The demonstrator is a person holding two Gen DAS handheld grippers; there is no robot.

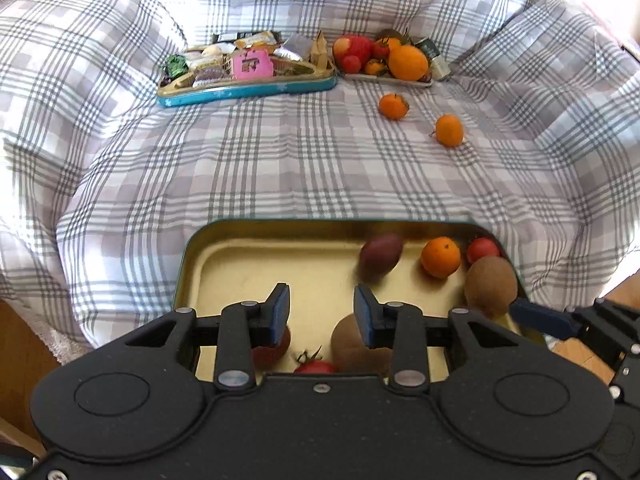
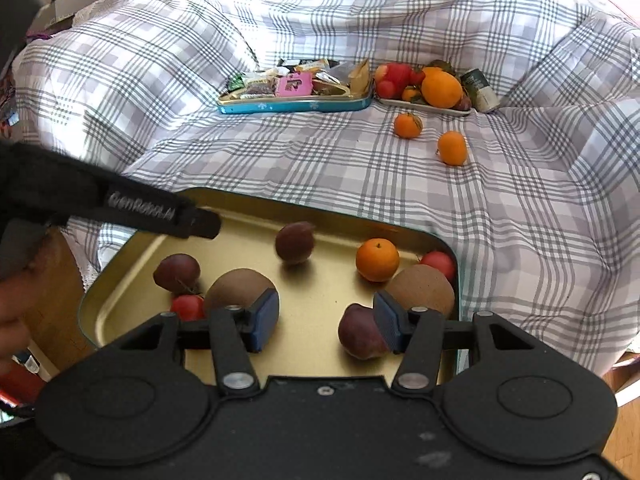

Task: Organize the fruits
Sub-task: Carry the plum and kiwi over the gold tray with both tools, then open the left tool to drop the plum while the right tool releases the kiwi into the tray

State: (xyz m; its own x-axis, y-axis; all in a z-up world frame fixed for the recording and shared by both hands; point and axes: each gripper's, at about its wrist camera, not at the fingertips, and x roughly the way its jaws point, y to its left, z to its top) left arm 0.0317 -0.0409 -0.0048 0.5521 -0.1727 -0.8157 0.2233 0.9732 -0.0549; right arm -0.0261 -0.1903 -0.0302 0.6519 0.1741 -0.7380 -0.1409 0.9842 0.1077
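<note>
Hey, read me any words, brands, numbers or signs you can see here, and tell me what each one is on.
"GenRobot.AI": on the side of the left gripper, seen from the right wrist view; slightly blurred.
Pink packet in the blue tin: white marks, too blurred to read.
Dark jar by the white plate: label too small to read.

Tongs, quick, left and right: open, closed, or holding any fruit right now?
Left tongs: open, holding nothing.
Right tongs: open, holding nothing.
</note>
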